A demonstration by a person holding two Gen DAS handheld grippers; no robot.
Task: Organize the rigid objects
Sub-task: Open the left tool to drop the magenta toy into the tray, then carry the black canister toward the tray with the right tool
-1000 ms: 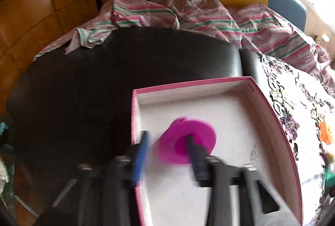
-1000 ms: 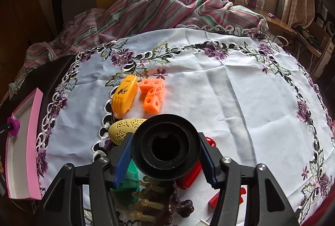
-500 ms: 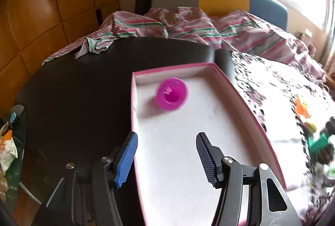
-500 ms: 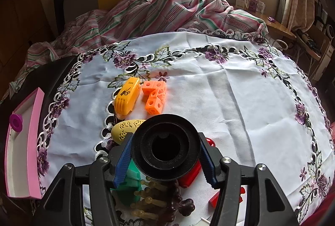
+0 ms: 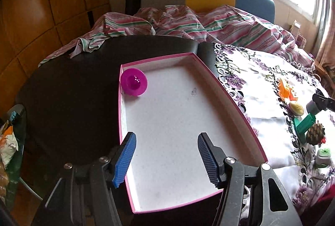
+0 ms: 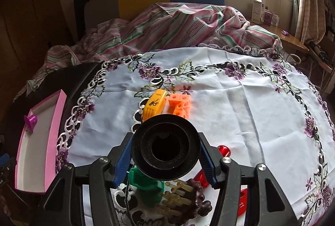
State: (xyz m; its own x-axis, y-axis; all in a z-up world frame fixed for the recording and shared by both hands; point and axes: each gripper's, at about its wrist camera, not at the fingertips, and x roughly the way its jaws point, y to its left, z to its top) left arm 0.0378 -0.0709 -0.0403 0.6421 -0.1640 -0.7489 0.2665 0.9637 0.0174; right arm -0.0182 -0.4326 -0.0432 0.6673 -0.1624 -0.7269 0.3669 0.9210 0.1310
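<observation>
Black ring (image 6: 165, 146) clamped between right tongs (image 6: 165, 160).

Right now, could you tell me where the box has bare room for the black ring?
Nearly all the box floor is free, from the near wall up to the magenta cup in its far left corner. The cloth's near edge, around the green piece, is crowded.
</observation>
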